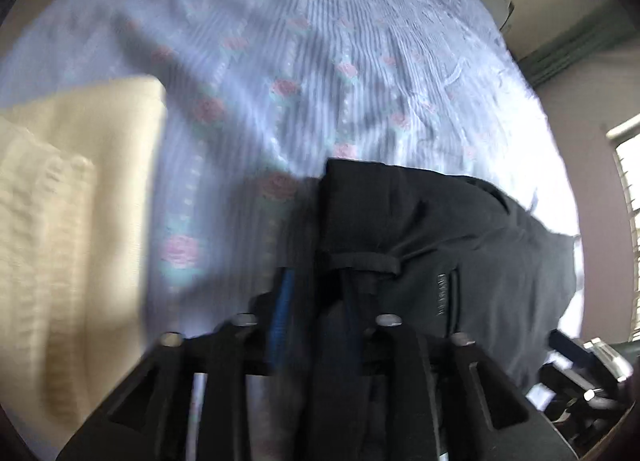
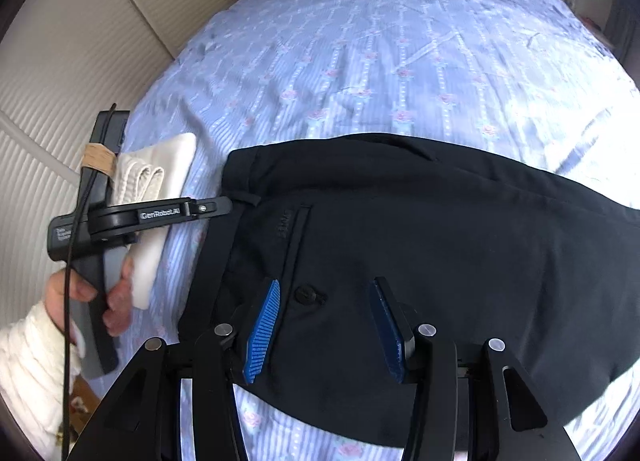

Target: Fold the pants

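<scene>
Black pants (image 2: 420,245) lie folded on the bed, waistband to the left, back pocket and button facing up. My left gripper (image 2: 224,206) reaches in from the left and is shut on the waistband near a belt loop. In the left wrist view the pants (image 1: 432,245) bunch between its blue pads (image 1: 280,313), lifted a little. My right gripper (image 2: 324,325) is open above the pocket button, blue pads (image 2: 262,333) apart, holding nothing.
The bed has a blue striped sheet with pink roses (image 2: 400,61). A folded cream garment (image 2: 160,181) lies at the bed's left edge, also in the left wrist view (image 1: 72,221). White slatted closet doors (image 2: 60,81) stand left. A window (image 1: 628,221) is at right.
</scene>
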